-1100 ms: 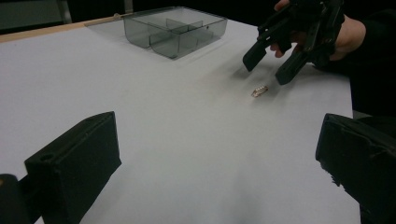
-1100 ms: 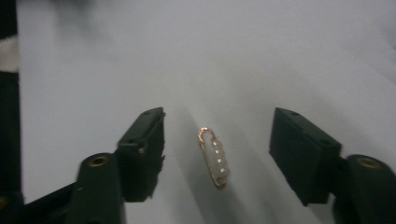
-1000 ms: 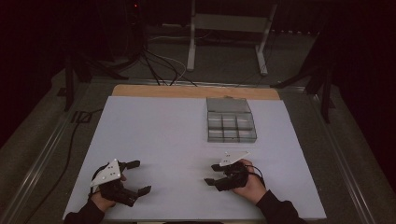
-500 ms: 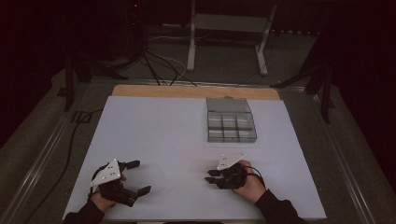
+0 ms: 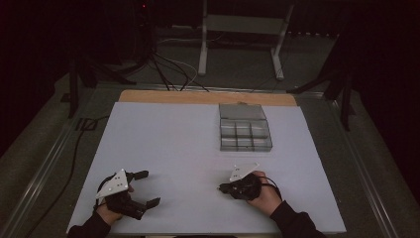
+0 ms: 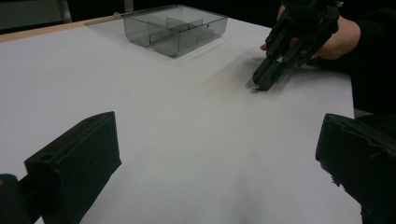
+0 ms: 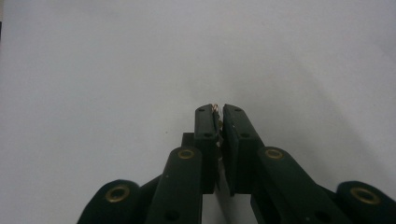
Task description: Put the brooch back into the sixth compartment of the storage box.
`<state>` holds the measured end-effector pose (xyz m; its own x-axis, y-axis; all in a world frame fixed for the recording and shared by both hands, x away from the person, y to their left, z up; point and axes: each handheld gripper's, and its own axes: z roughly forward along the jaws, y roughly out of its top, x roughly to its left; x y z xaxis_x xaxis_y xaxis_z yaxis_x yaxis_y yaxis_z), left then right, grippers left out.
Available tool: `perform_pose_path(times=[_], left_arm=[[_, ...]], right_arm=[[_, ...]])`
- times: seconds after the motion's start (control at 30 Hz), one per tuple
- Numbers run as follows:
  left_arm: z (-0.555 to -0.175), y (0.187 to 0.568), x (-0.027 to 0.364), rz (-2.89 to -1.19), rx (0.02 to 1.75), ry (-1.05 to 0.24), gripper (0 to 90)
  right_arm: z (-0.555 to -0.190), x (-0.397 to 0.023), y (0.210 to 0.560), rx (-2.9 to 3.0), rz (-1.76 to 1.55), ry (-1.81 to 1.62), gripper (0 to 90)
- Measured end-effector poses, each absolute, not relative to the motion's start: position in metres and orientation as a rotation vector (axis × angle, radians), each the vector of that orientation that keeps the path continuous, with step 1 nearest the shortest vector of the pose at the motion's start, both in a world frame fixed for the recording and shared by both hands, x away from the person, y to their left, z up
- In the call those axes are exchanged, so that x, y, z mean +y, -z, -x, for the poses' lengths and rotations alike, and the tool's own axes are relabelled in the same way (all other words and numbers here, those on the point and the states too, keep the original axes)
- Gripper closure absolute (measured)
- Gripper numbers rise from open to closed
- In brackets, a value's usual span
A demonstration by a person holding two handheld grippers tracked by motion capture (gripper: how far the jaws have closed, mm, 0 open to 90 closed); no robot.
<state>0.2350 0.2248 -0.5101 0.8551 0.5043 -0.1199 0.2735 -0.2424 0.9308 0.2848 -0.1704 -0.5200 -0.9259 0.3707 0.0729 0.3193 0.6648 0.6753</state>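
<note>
High view: right gripper (image 5: 221,188) fingers just clenched on a tiny metal piece (image 7: 216,107); left gripper (image 5: 148,188) released.

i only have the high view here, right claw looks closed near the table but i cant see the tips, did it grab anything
Observer: Yes. In the right gripper view the right claw is pinched on a tiny metallic piece at its very tips; it has just been closing.
Operator: is the piece off the sheet or still down
Observer: From the left gripper view the tips, with the piece, sit right at the white sheet; I cannot tell whether they touch it.
Operator: and the left claw, anything in it
Observer: No. The left claw stands wide open, with bare sheet between its jaws.
Operator: is the tray loaded
Observer: The grey divided tray looks empty in the compartments that show.
</note>
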Motion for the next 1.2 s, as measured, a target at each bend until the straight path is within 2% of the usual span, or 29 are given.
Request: perform_pose_path(times=[0.63,1.2], left_arm=[[-0.235,0.51,0.225,-1.842,0.586,-0.248,1.3],[-0.235,0.51,0.225,-1.841,0.588,-0.244,1.3]], right_arm=[[-0.283,-0.169,0.508,2.833,-0.698,-1.112,85.1],[-0.287,-0.179,0.485,2.763,-0.744,-1.183,85.1]])
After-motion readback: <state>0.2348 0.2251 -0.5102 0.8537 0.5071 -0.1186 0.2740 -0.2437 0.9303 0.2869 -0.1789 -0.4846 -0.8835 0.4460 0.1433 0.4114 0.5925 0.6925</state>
